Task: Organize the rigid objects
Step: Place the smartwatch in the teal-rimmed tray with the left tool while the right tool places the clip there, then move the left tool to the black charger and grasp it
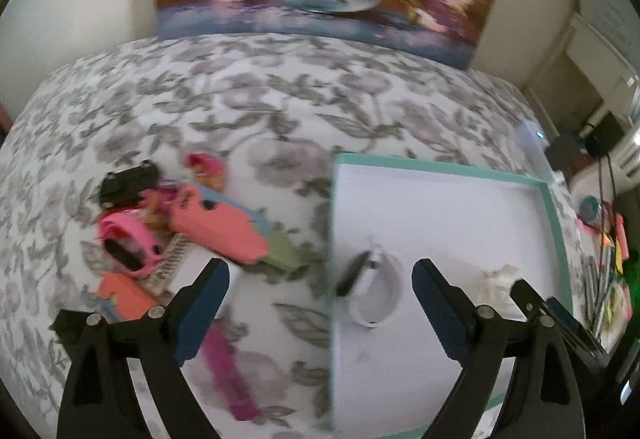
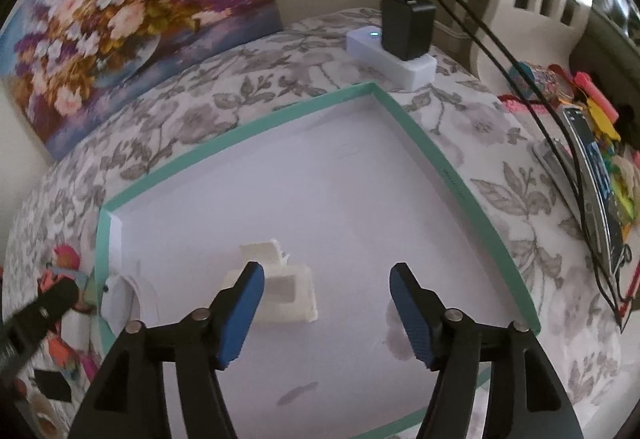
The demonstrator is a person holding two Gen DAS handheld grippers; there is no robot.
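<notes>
Now both tongs gape empty over tray point(image 2: 416, 127); white band point(image 1: 374, 291), seemingly, inside.

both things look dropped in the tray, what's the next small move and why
Probably swing the left hand-held gripper back to the pile of pink and coral items on the cloth. Both hand-held grippers stand open and empty, the white band and white clip lie in the teal-rimmed tray, and the pile is unsorted.

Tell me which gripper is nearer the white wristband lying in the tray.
Left. The left gripper hangs open right over the white wristband by the tray's left wall; the right gripper sits farther right, by the white clip.
</notes>
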